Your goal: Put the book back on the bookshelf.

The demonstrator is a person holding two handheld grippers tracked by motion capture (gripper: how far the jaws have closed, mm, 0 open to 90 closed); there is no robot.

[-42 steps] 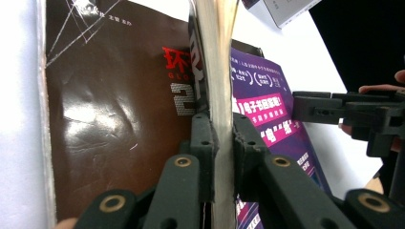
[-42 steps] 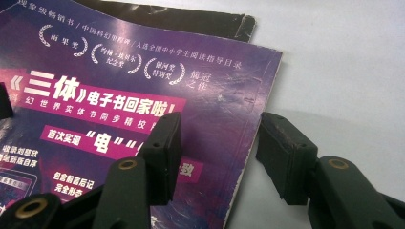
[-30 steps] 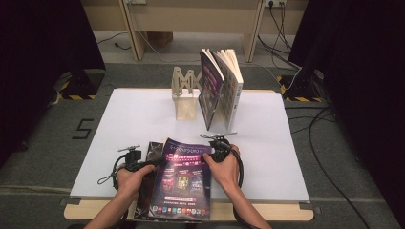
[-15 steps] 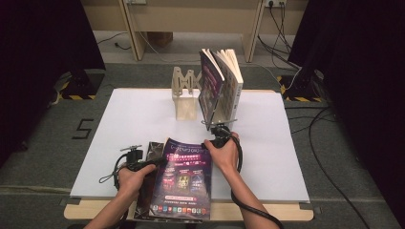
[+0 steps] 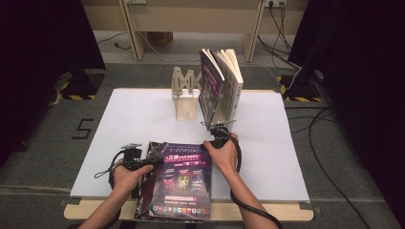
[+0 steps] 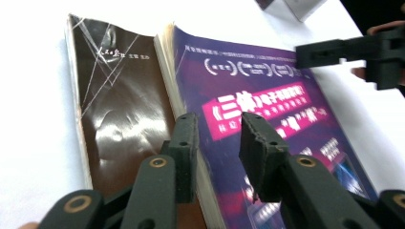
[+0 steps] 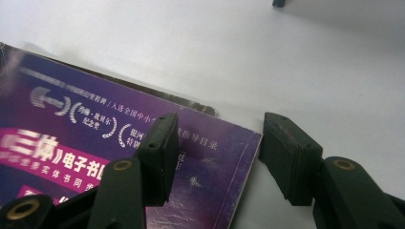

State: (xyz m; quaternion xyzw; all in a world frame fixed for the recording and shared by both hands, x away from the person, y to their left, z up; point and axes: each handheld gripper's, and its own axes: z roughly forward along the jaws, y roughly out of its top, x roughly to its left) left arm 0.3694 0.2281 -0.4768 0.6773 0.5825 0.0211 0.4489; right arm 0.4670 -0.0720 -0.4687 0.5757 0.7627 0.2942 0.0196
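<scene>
A purple book (image 5: 184, 181) lies on top of a dark brown book (image 5: 145, 155) at the table's front edge. My left gripper (image 5: 149, 163) sits at their left side. In the left gripper view its jaws have just been opening and my left gripper (image 6: 217, 124) now stands open. One jaw hangs over the brown book (image 6: 119, 119), the other over the purple book (image 6: 267, 109), and neither pad presses. My right gripper (image 5: 213, 141) is at the purple book's far right corner. There my right gripper (image 7: 219, 124) is open wide and straddles the purple book (image 7: 71, 143) at its spine edge.
A wooden rack (image 5: 186, 95) stands at the back of the white table (image 5: 119, 124), with two upright books (image 5: 222, 86) leaning at its right. Cables trail from both grippers. The person's forearms come in from the bottom.
The right hand has shifted a little away from the person, from the purple book's right edge to its far corner. The left hand has kept its place.
</scene>
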